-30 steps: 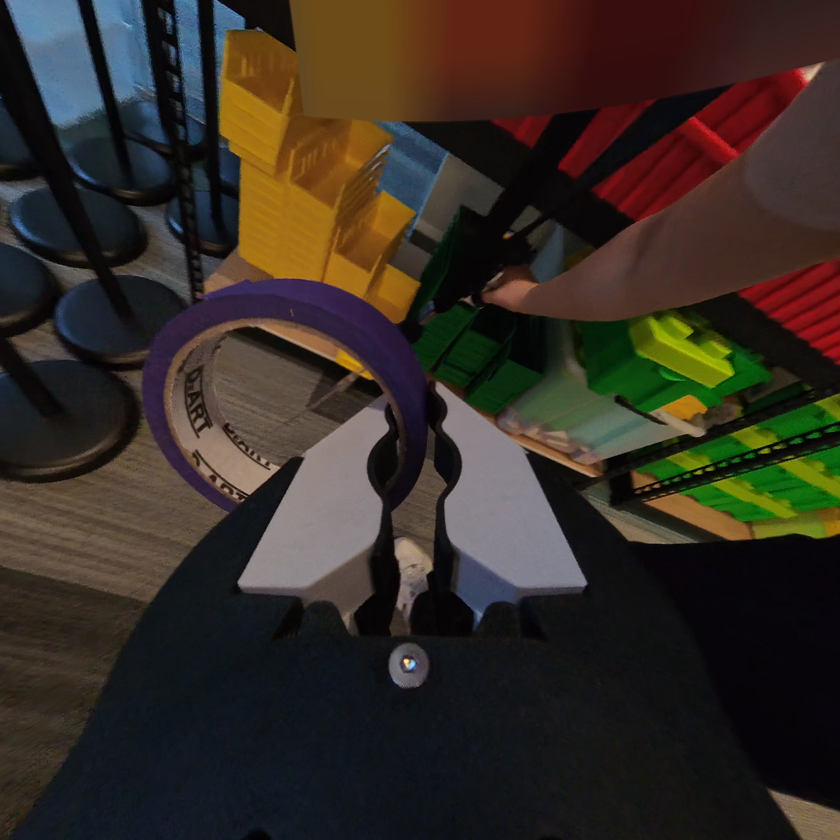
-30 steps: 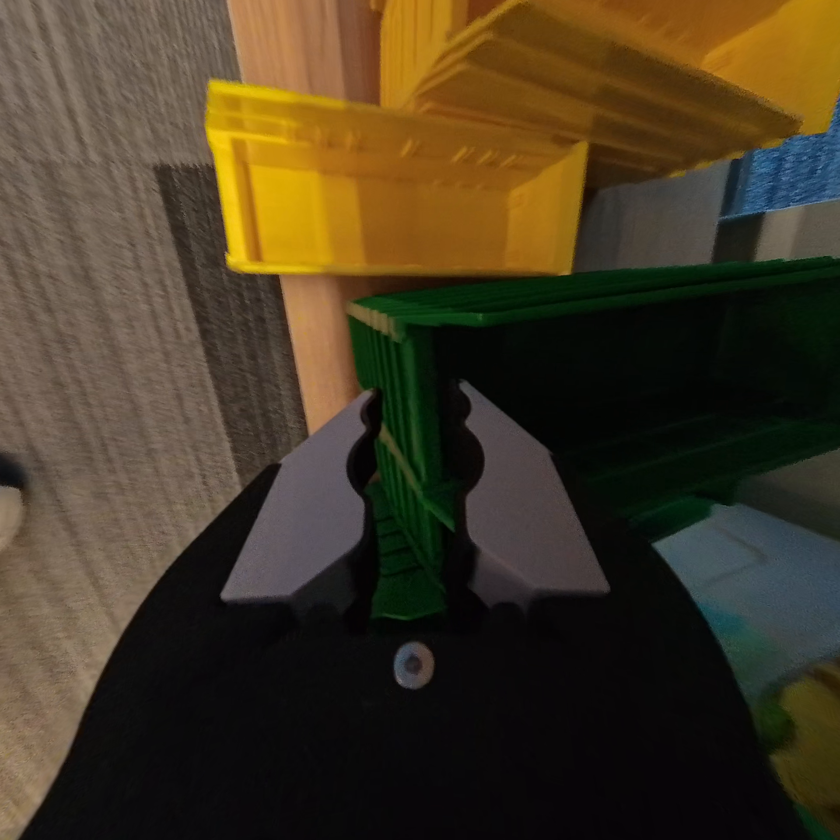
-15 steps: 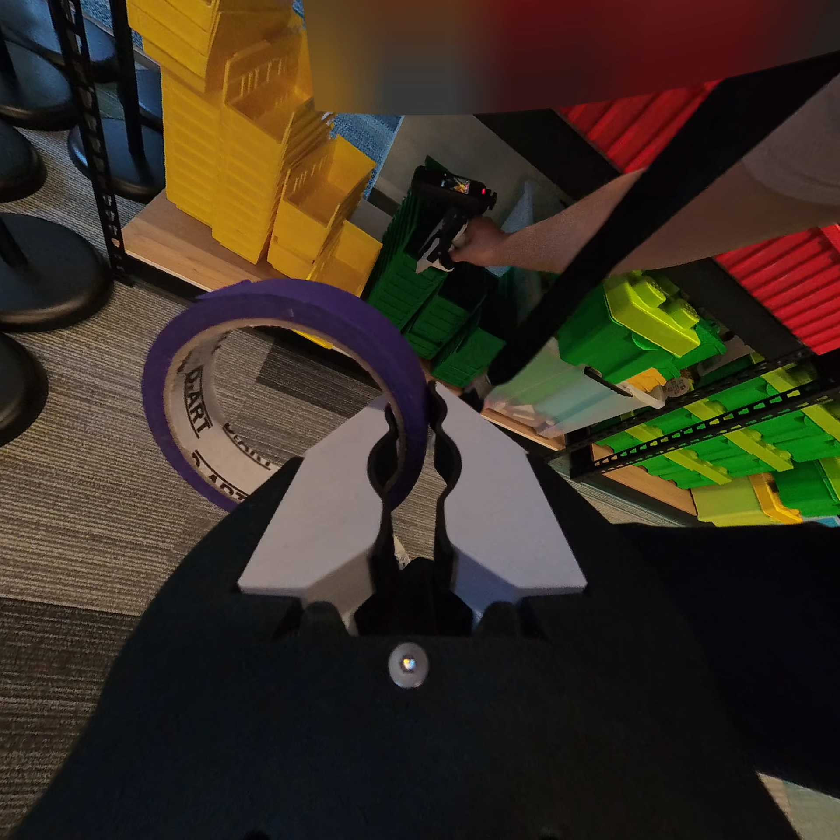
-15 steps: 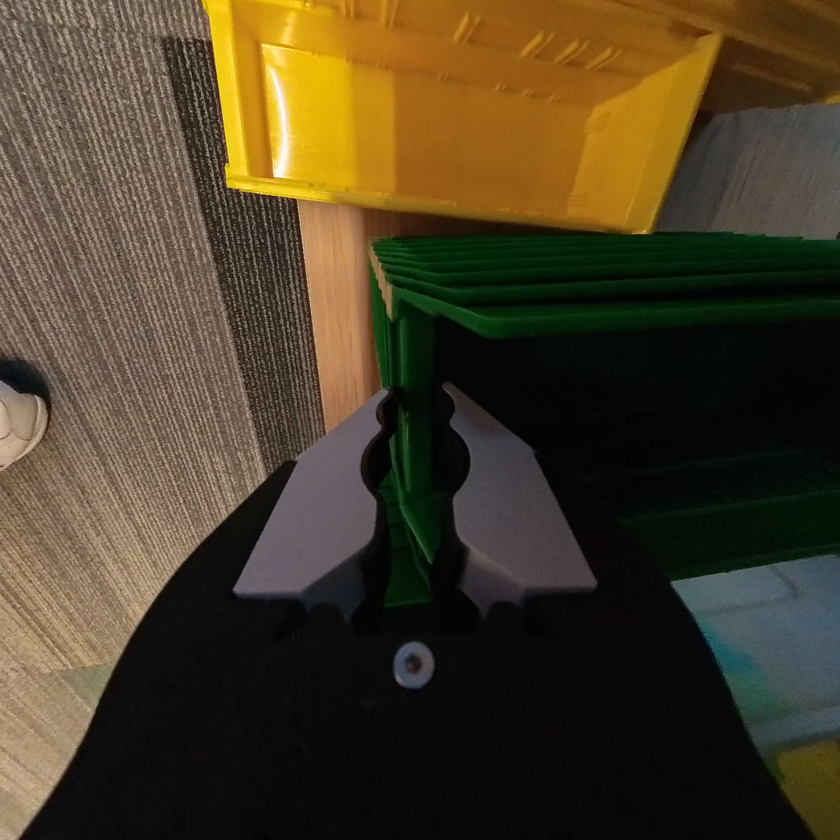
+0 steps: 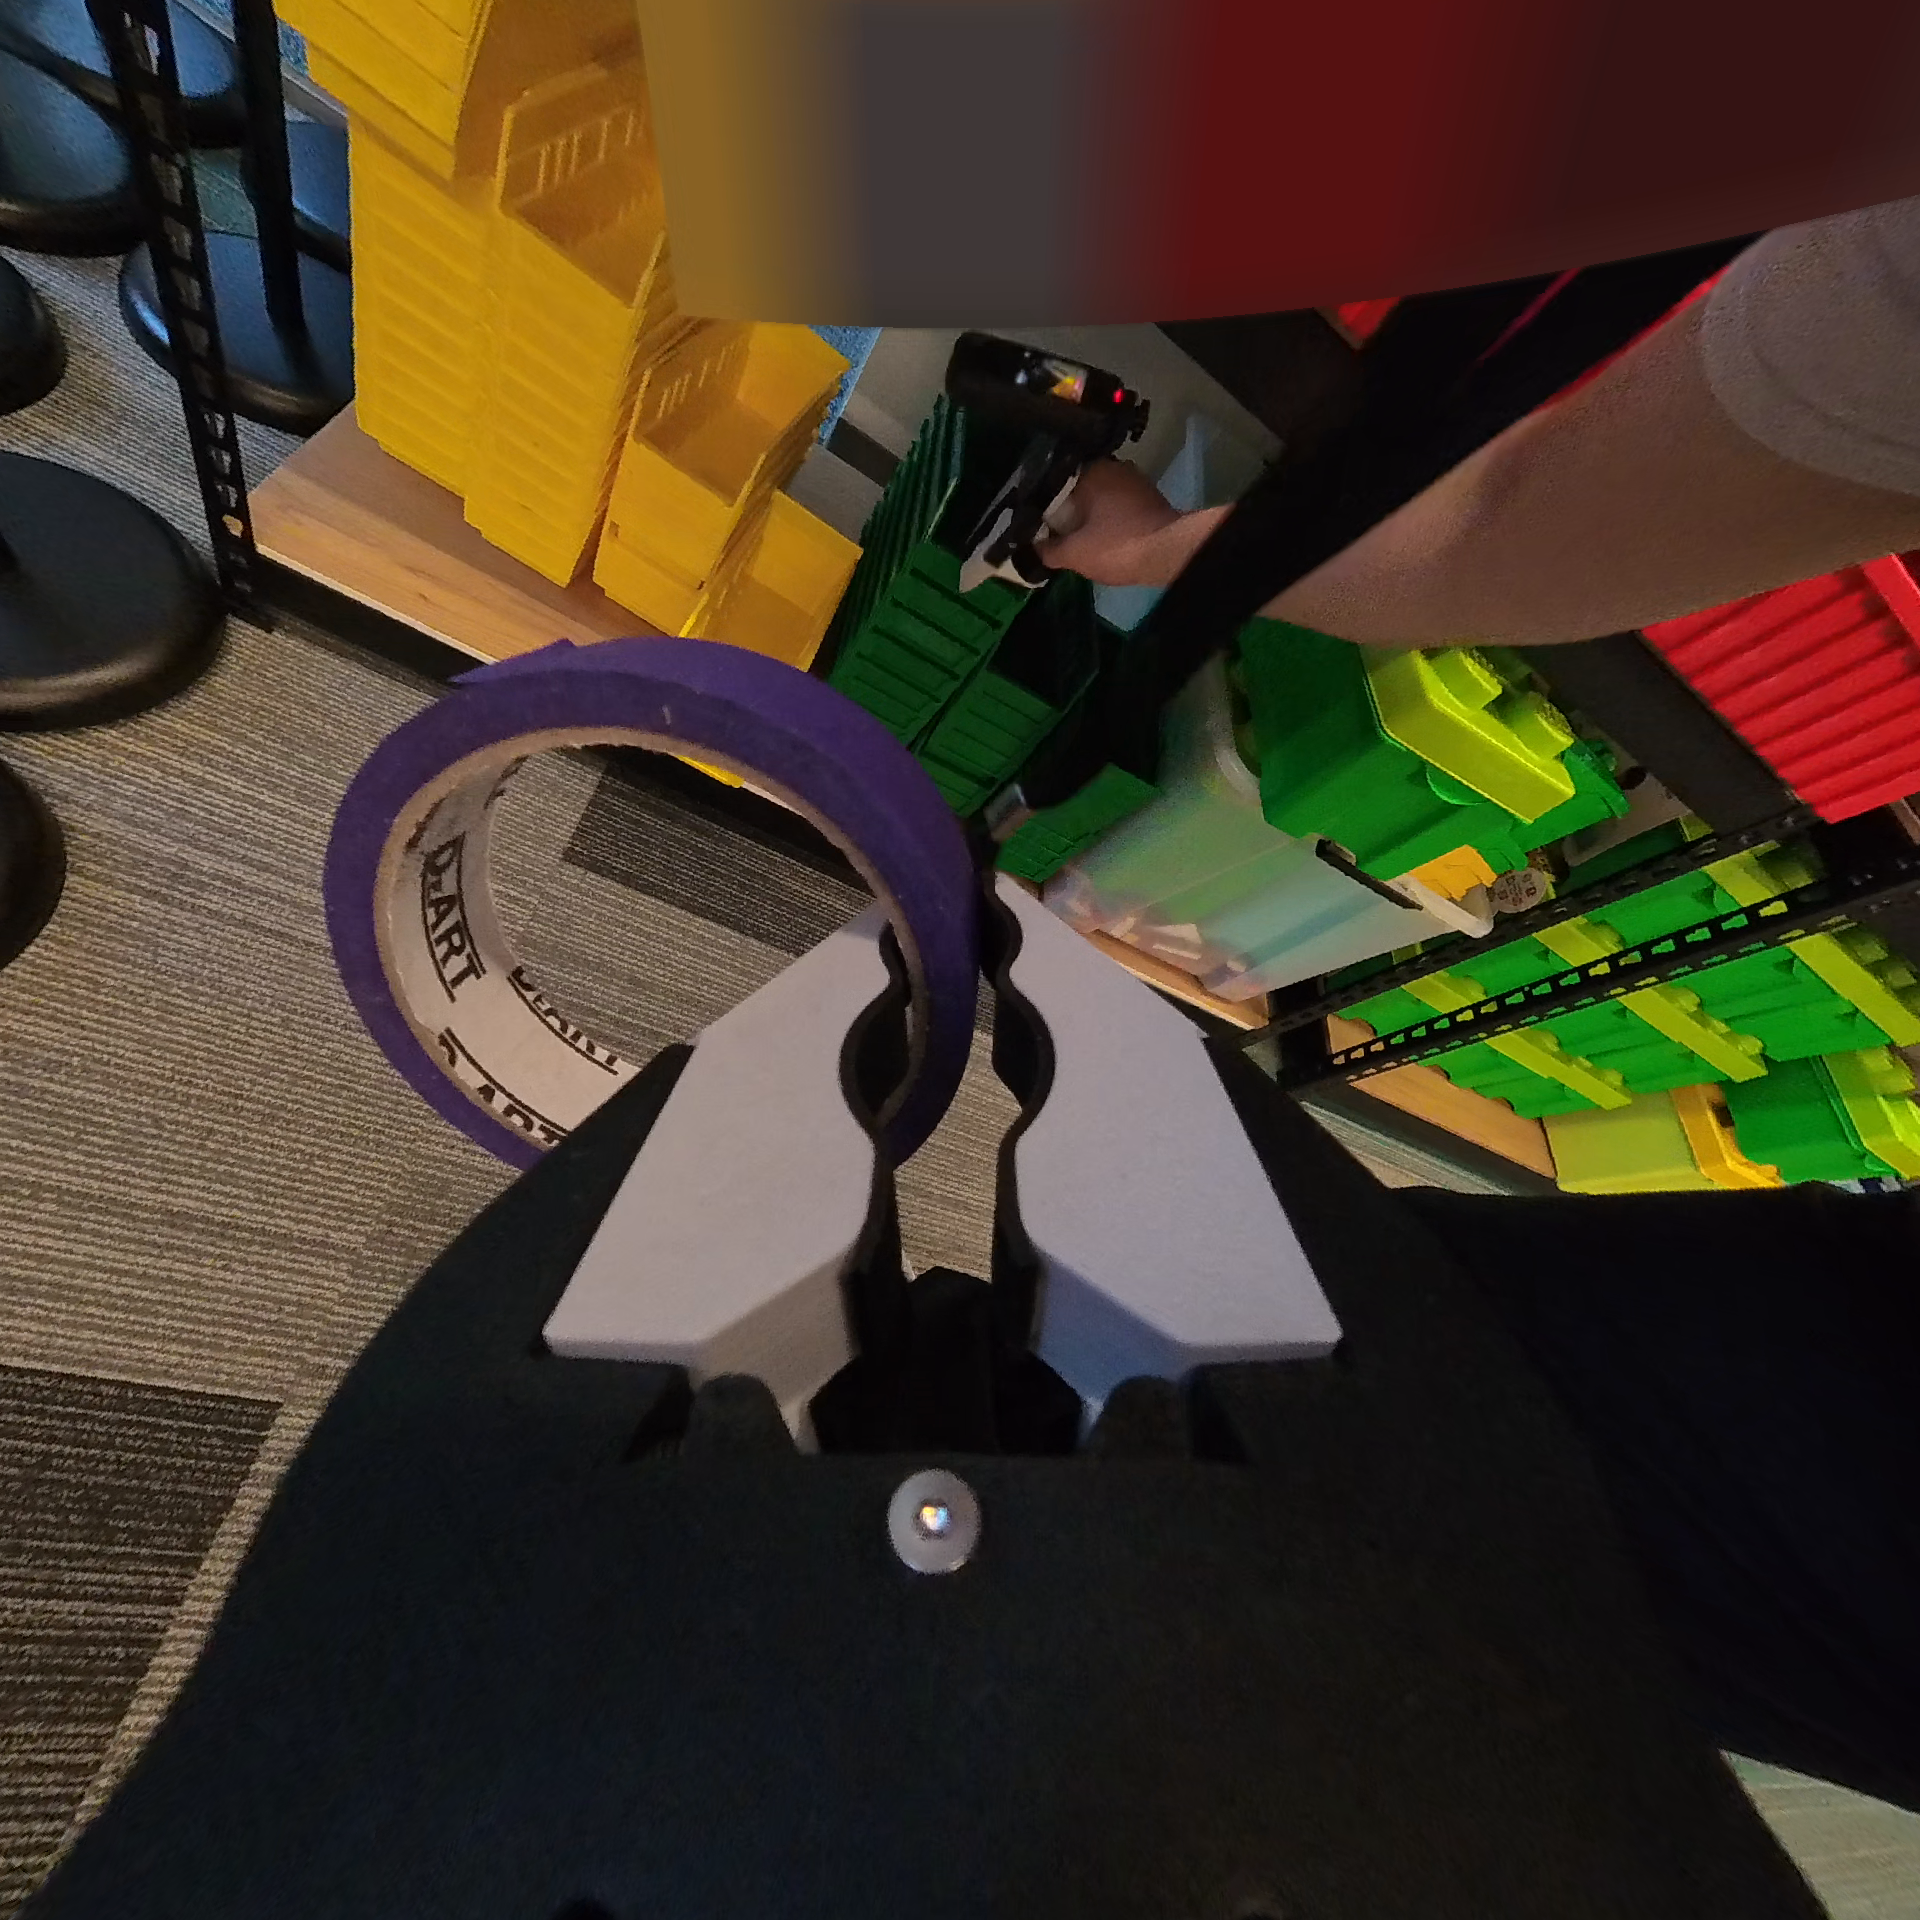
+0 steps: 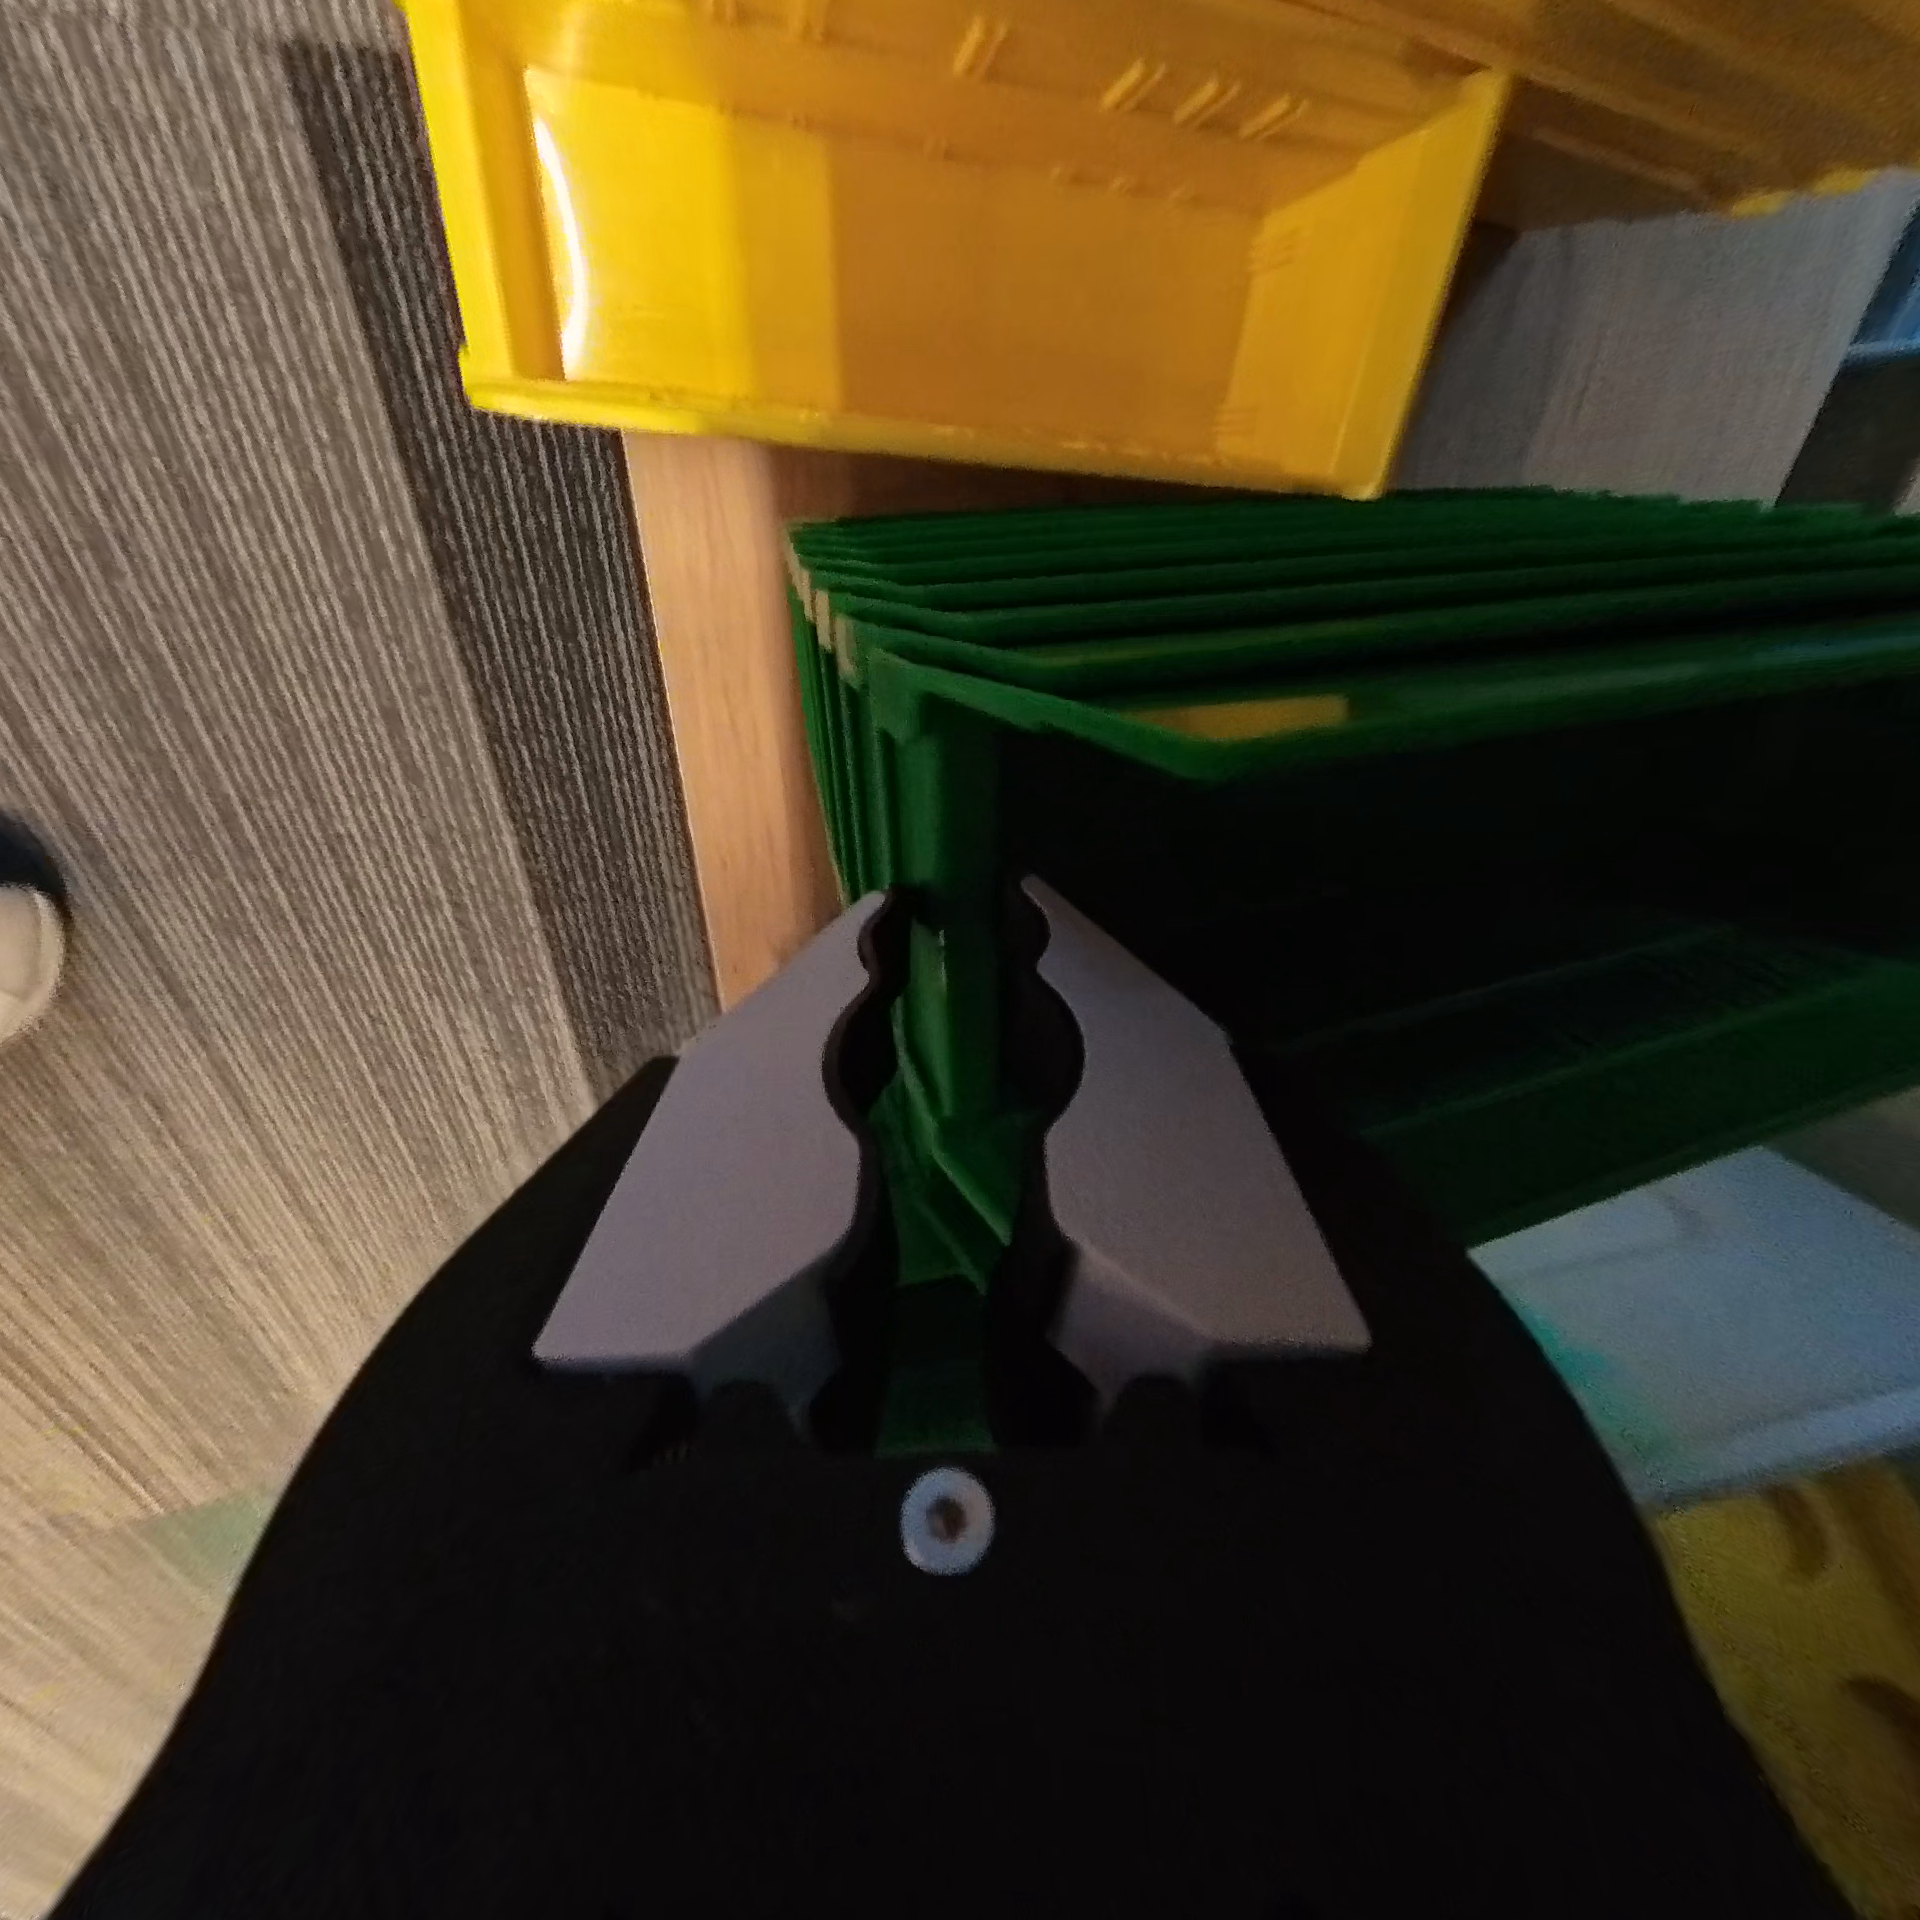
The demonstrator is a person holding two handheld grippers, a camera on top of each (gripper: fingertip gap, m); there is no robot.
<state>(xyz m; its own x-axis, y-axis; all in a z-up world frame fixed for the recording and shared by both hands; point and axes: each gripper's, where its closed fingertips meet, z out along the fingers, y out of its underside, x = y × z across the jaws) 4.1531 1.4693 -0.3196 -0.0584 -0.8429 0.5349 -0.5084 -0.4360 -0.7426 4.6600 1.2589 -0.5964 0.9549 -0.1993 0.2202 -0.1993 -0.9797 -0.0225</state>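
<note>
My left gripper (image 5: 951, 904) is shut on a roll of purple tape (image 5: 644, 707) and holds it upright above the grey carpet, with the roll standing out to the left of the fingers. My right gripper (image 6: 956, 899) is shut on the corner wall of the top green bin (image 6: 1351, 717) of a nested stack on a low wooden shelf (image 6: 707, 727). In the left wrist view the right gripper (image 5: 1023, 499) shows farther off, held by a hand at the green bin stack (image 5: 935, 644).
Yellow bins (image 5: 540, 343) are stacked on the wooden shelf left of the green stack; one yellow bin (image 6: 935, 260) lies just beyond the green bin. A clear plastic box (image 5: 1195, 894), lime-green cases (image 5: 1434, 748), red bins (image 5: 1808, 686), a black rack upright (image 5: 177, 291), round black stand bases (image 5: 73, 592) and a shoe (image 6: 21, 956) are around.
The left gripper has drawn back from the shelf, still holding the tape. In the right wrist view the top green bin's rim now stands farther out from the rims under it.
</note>
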